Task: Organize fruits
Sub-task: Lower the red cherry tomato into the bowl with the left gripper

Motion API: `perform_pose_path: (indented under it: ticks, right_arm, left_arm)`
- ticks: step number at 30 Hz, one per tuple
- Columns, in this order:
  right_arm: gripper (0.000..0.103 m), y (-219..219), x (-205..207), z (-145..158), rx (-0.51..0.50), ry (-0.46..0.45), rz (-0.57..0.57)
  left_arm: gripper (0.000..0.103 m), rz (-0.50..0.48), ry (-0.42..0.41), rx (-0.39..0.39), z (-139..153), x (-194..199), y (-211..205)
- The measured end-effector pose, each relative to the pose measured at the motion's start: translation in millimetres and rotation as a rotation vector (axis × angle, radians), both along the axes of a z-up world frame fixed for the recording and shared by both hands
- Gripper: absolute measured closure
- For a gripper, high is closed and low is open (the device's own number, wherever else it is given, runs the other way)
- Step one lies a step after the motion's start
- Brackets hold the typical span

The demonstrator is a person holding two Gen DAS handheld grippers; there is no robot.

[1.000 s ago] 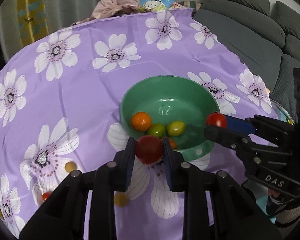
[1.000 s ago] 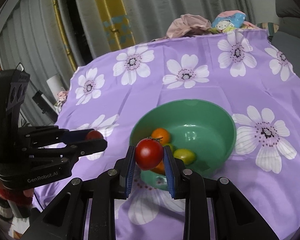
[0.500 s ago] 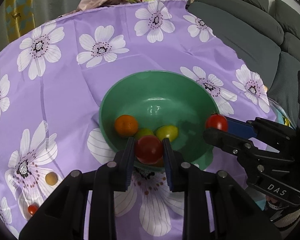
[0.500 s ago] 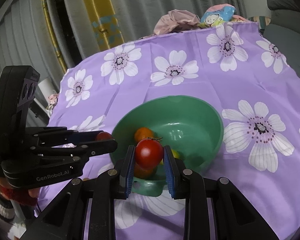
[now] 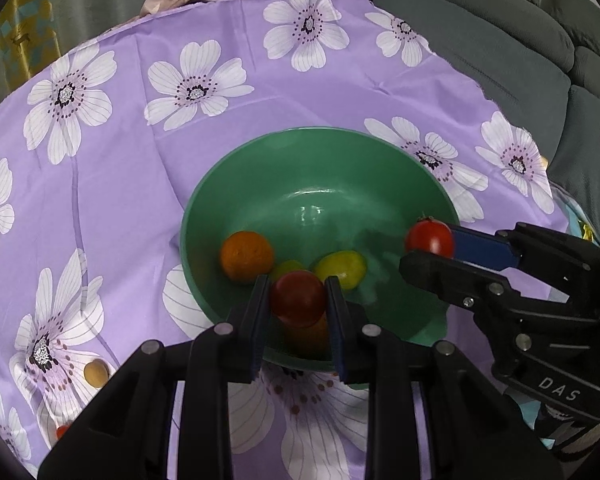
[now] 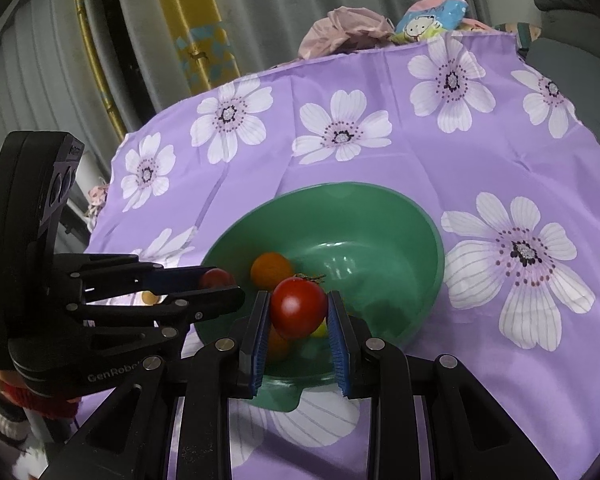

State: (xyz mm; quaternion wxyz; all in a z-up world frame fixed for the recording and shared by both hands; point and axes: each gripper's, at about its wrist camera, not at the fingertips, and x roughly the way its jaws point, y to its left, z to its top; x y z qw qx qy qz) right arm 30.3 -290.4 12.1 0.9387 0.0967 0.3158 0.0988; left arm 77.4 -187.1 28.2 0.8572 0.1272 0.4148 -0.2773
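Note:
A green bowl (image 5: pixel 260 176) sits on the purple flowered cloth; it also shows in the right wrist view (image 6: pixel 420 232). Inside lie an orange fruit (image 5: pixel 246 256), a yellow-green fruit (image 5: pixel 342 268) and others partly hidden. My left gripper (image 5: pixel 298 300) is shut on a dark red tomato (image 5: pixel 298 298) over the bowl's near rim. My right gripper (image 6: pixel 298 310) is shut on a red tomato (image 6: pixel 298 306) with a green stem, over the bowl's near side. The right gripper also shows in the left wrist view (image 5: pixel 430 246), at the bowl's right rim.
A small yellow fruit (image 5: pixel 96 372) and a small red one (image 5: pixel 62 430) lie on the cloth (image 5: pixel 120 168) at the left. A grey sofa (image 5: pixel 500 48) stands to the right. Bundled fabric (image 6: pixel 348 28) lies at the table's far edge.
Both grippers have moved forward over the bowl, each still holding its tomato. The bowl now appears larger and closer in both views.

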Motion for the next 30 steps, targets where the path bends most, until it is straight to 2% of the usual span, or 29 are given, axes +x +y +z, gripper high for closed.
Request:
perform_pose_path:
  ticks: [30]
  right_arm:
    - [0.074,6,17,-3,-0.042,0.034,0.015]
  left_arm:
    - [0.077,0.012,0.017,0.052,-12,17,-5]
